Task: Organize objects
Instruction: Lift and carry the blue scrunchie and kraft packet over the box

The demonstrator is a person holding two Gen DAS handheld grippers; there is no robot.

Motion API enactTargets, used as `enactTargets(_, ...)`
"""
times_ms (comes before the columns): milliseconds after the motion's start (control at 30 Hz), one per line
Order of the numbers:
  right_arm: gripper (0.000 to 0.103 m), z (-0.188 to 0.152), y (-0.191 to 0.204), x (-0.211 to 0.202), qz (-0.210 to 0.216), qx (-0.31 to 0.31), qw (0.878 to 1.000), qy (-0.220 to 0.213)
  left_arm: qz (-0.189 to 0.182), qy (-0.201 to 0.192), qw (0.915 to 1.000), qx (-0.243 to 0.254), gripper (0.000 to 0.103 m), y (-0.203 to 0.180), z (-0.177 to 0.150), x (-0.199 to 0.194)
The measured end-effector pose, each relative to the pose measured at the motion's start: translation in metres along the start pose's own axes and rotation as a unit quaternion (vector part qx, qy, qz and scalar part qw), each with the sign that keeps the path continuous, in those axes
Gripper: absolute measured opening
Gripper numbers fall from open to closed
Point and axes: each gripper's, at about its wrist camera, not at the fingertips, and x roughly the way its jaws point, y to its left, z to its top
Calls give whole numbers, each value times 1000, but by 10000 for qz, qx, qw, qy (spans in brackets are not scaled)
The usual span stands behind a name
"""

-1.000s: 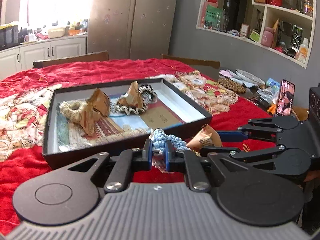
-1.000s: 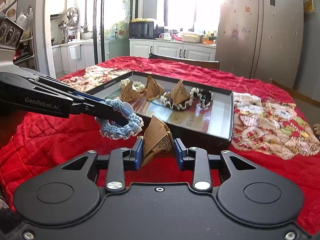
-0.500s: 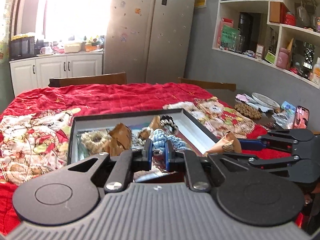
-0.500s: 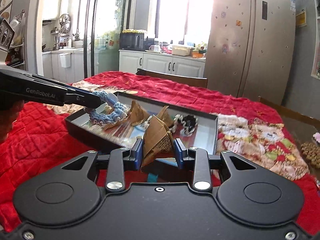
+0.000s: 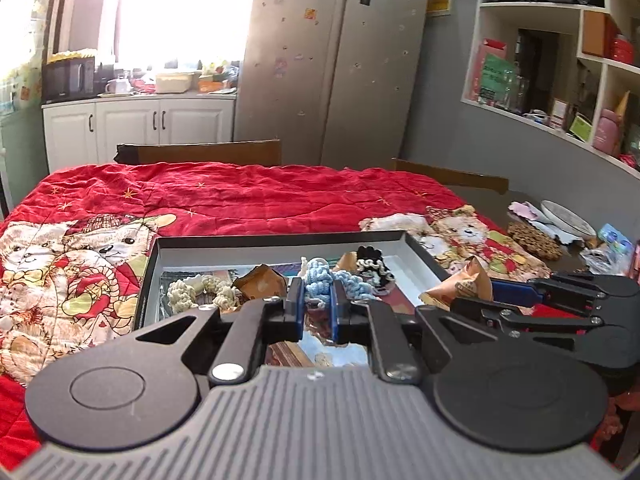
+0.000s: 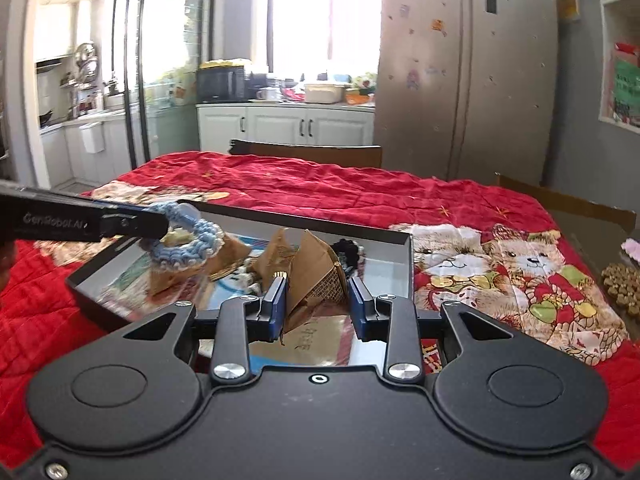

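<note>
**Both grippers loaded above the tray**

The left gripper (image 5: pixel 316 308) is clamped on a blue crocheted ring (image 5: pixel 320 282), holding it in the air over the near part of the black tray (image 5: pixel 280 237). Beside it, the right gripper (image 6: pixel 317 306) pinches a brown paper cone (image 6: pixel 314 276), also above the tray. Inside the tray lie a cream crocheted ring (image 5: pixel 200 292), more brown cones and a black-and-white ring (image 5: pixel 370 266). The tray sits on a red bear-print cloth (image 5: pixel 240 196) covering the counter.
</note>
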Motion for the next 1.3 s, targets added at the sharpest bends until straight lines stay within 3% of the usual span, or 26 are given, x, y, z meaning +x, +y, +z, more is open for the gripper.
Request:
enactTargets(500, 31, -11, -10, 55, -235, 351, 9988, 256, 231, 273, 9994, 35, 15, 2, -13, 45)
enactTargets(1300, 32, -21, -12, 78, -256, 421, 9976, 486, 393, 593, 9972, 236, 16, 2, -26, 67)
